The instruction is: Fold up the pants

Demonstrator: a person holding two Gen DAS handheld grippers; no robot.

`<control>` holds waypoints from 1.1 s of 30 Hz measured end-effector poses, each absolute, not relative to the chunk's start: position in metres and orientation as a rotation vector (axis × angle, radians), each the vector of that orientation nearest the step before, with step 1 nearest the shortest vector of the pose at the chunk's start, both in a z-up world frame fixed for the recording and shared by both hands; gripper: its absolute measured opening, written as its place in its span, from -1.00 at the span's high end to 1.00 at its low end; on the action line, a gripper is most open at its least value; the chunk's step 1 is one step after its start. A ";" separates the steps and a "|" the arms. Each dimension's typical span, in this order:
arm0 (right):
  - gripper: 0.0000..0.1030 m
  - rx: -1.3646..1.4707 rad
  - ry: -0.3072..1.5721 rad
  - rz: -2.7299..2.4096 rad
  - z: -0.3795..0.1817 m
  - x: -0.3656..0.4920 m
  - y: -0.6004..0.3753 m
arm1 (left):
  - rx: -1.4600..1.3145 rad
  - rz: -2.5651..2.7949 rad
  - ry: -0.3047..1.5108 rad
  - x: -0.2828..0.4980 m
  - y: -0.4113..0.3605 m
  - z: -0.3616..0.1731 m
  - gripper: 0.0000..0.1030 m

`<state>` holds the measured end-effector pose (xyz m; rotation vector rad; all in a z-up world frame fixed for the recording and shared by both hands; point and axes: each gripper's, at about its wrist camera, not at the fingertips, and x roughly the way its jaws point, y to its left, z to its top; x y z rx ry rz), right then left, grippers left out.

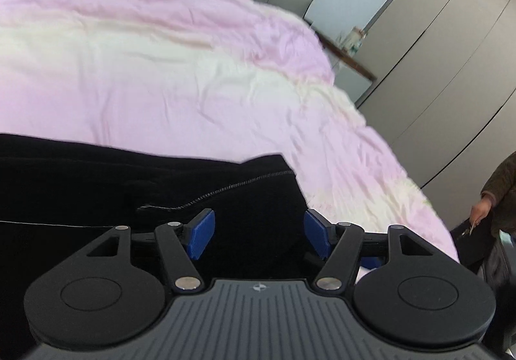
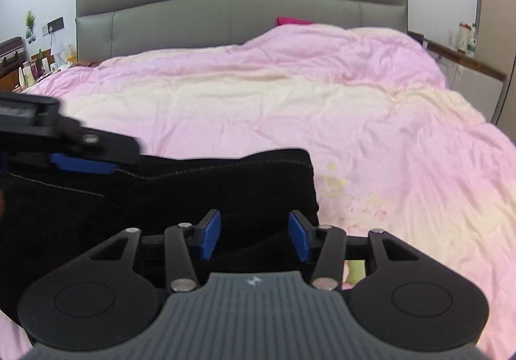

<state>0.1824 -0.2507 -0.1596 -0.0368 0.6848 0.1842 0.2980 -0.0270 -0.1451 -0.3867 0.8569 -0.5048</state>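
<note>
Black pants [image 1: 129, 185] lie folded on the pink duvet at the near edge of the bed; they also show in the right wrist view [image 2: 180, 195]. A grey stitched seam runs across them. My left gripper [image 1: 258, 234] is open just over the pants, its blue pads apart with black cloth between them. My right gripper [image 2: 254, 235] is open over the pants' right end. The left gripper also shows in the right wrist view [image 2: 80, 163], at the far left over the pants' upper edge.
The pink and cream duvet [image 2: 290, 108] covers the bed up to a grey headboard [image 2: 232, 5]. A nightstand with bottles [image 2: 35, 69] stands left, a shelf [image 2: 464, 56] right. Wardrobe doors [image 1: 445, 47] and a person [image 1: 496, 198] are at the right.
</note>
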 end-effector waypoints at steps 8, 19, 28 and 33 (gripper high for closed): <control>0.12 -0.108 0.929 0.206 -0.216 0.177 -0.244 | -0.549 -0.315 0.999 0.341 0.015 -0.220 0.87; 0.12 -0.004 0.627 0.321 -0.192 0.166 -0.251 | -0.404 -0.375 0.891 0.294 0.032 -0.168 0.02; 0.32 -0.316 0.730 0.501 -0.222 0.138 -0.160 | -0.434 -0.134 0.858 0.236 0.183 -0.113 -0.23; 0.27 -0.204 0.577 0.488 -0.190 0.125 -0.173 | -0.448 0.146 0.755 0.177 0.313 -0.082 -0.82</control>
